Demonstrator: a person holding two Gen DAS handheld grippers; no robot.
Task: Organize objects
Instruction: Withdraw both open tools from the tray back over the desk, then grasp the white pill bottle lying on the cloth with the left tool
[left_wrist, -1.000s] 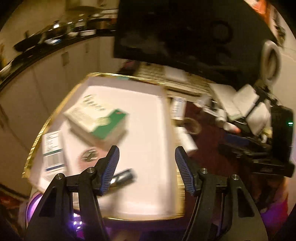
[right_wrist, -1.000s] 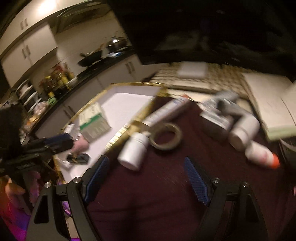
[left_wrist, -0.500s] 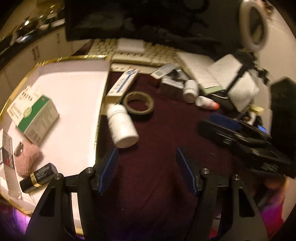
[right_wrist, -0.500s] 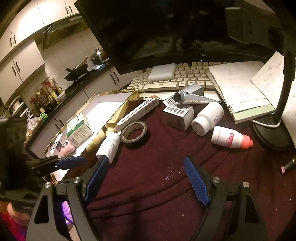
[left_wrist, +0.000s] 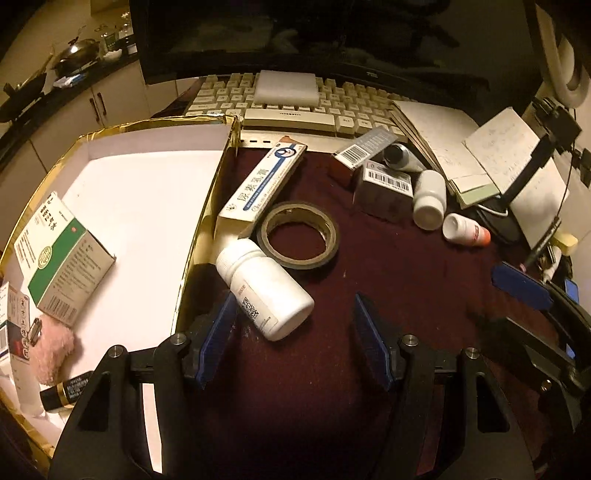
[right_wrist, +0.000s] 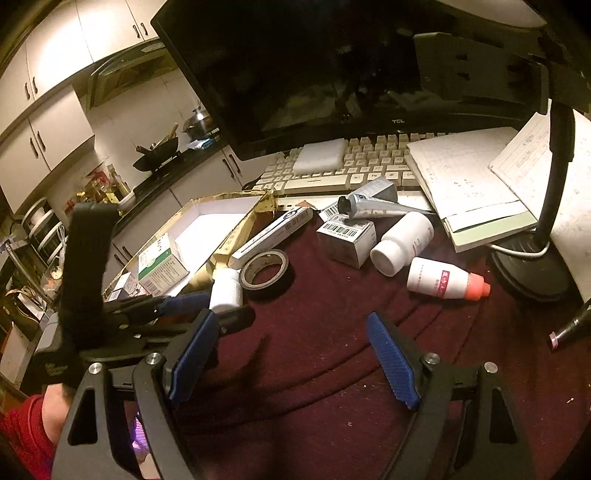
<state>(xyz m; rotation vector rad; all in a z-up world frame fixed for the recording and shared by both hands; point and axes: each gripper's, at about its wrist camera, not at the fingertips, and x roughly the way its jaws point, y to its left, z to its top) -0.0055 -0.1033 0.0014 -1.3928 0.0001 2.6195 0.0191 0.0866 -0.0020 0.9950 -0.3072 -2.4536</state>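
My left gripper (left_wrist: 295, 325) is open low over the maroon cloth. A white pill bottle (left_wrist: 266, 288) lies on its side just ahead of it, its base reaching between the fingers close to the left pad. Neither pad presses it. Beyond it are a tape roll (left_wrist: 299, 236) and a long white-and-blue box (left_wrist: 262, 184). Beside them, the gold-rimmed white tray (left_wrist: 207, 206) holds a green-and-white box (left_wrist: 62, 258), a pink puff (left_wrist: 55, 347) and a black tube (left_wrist: 66, 393). My right gripper (right_wrist: 291, 354) stands open over bare cloth, with nothing between its fingers.
Farther back lie a barcoded box (right_wrist: 347, 236), a silver tube (right_wrist: 373, 206), a second white bottle (right_wrist: 402, 240) and an orange-capped bottle (right_wrist: 447, 282). A keyboard (right_wrist: 369, 162), a monitor, notebooks (right_wrist: 469, 177) and a lamp base (right_wrist: 528, 266) line the back and right.
My left gripper has swung right from above the tray to the cloth and sunk toward the fallen white bottle. My right gripper has shifted a little; both stay open.
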